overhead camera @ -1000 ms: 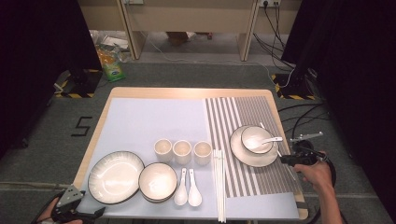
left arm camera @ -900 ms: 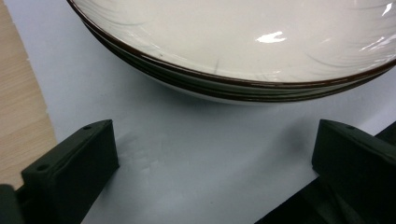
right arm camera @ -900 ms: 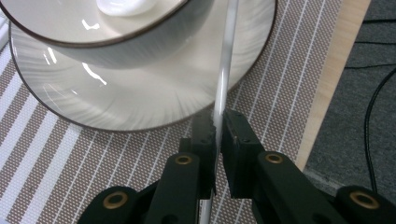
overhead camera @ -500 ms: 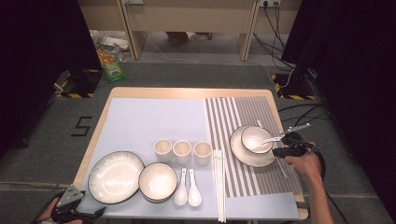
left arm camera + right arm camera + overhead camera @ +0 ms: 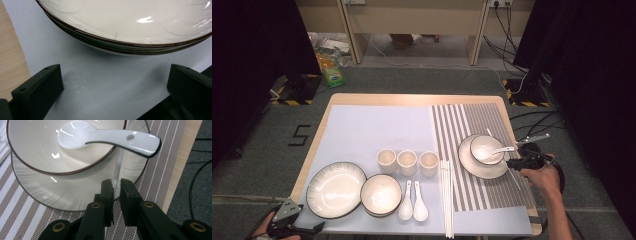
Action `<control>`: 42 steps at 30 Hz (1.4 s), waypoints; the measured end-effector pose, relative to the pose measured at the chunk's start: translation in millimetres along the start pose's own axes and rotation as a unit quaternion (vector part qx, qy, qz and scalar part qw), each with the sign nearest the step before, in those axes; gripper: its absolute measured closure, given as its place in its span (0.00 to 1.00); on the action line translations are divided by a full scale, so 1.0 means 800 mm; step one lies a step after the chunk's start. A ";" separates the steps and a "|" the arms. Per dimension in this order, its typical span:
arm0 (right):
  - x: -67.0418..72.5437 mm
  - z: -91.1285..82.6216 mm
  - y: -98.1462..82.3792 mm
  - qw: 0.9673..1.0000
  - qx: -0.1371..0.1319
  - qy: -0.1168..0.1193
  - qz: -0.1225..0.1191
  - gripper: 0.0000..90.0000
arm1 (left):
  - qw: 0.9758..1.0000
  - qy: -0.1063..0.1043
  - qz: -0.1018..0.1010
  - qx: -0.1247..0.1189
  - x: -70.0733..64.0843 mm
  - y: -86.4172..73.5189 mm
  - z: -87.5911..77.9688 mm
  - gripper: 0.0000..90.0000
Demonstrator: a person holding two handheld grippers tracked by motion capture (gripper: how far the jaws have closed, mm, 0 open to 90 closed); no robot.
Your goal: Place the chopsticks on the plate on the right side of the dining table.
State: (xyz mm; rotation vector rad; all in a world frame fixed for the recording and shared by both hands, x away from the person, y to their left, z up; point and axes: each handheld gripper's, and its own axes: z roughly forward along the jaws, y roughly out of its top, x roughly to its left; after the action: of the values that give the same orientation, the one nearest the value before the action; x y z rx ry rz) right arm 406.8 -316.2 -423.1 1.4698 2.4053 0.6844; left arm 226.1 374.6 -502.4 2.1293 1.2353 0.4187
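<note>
– Chopstick (image 5: 117,167), where is it?
– White one, on the striped mat (image 5: 20,195) at the right. It runs from the right gripper (image 5: 115,185) up across the small plate (image 5: 62,195) and passes the bowl (image 5: 50,157) on its right side. The far tip pokes out beyond the plate in the high view (image 5: 488,132).
– Claw state?
– Right jaws are nearly together, clamped on the chopstick's near end, low over the mat. The spoon (image 5: 110,137) sits in the bowl with its handle hanging over the rim, above the chopstick and clear of the jaws.
– Hand pose?
– The right forearm comes in from the bottom right, with the hand at the table's right edge and the gripper (image 5: 512,163) pointing left at the plate.
– Left side?
– Left gripper (image 5: 314,227) is at the near left corner, jaws wide apart with nothing between them, over the blue mat (image 5: 100,95), just short of the big plate (image 5: 125,22).
– Change from a second ago?
– The right gripper has edged in a little toward the small plate. Left hasn't moved, dishes unchanged
</note>
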 end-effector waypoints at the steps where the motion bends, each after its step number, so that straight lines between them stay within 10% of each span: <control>1: 0.000 0.001 -0.002 1.000 0.002 0.000 0.001 0.90 | 1.000 0.003 -0.001 -0.006 0.000 -0.001 0.001 0.00; 23: 0.009 0.004 0.005 1.000 -0.008 -0.004 -0.005 0.84 | 1.000 0.001 0.000 -0.003 0.000 -0.001 0.000 0.00; 42: 0.090 -0.015 -0.014 0.998 -0.036 0.033 -0.037 0.60 | 1.000 0.003 -0.001 -0.009 0.000 -0.001 0.001 0.00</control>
State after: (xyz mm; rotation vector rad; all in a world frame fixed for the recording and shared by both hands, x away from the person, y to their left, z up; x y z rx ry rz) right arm 359.6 -259.9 -415.7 1.3431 2.4421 0.8057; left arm 225.9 374.5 -503.9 2.1133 1.2331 0.4344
